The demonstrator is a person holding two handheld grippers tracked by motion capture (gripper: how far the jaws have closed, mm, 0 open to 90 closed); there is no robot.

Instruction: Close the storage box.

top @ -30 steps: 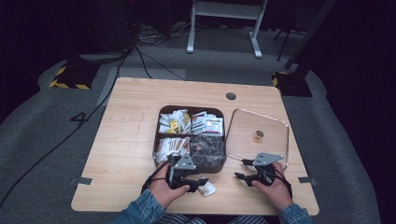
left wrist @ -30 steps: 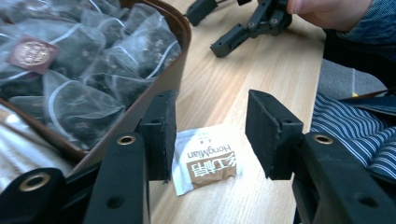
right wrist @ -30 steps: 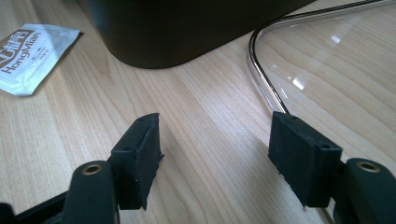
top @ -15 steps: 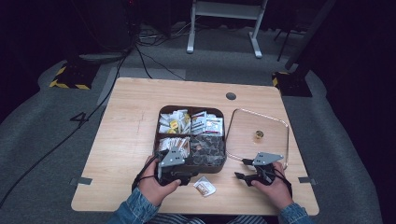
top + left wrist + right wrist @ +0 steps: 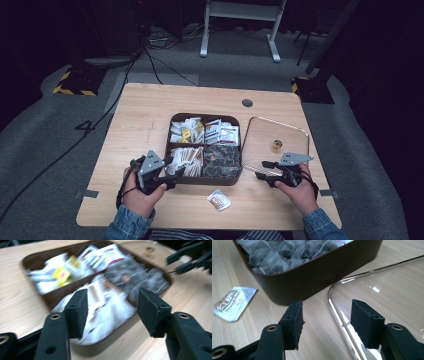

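1. The left tool (image 5: 170, 181) was seen at the box's (image 5: 210, 180) near left corner, above the counter (image 5: 145, 115). Its jaws had just been opening and stood apart, with nothing gripped between them.
2. In the left tool's blurred view, white packets (image 5: 105, 312) in the box's near compartment were seen beyond the jaws.
3. The brown box was placed mid-counter, divided into four compartments: yellow-and-white packets (image 5: 186, 131) at far left, red-and-white ones (image 5: 221, 133) at far right, grey sachets (image 5: 222, 161) at near right.
4. A single packet (image 5: 219, 200) was found lying on the counter just in front of the box, apart from both tools.
5. The clear lid (image 5: 275, 145) was laid flat to the right of the box, with a small brass knob (image 5: 276, 145) at its centre.
6. The right tool (image 5: 264, 170) was held at the lid's near left corner. Its jaws had just been closing; the lid's rim (image 5: 337, 312) ran between them, unpressed by either pad, so the tool was still open.
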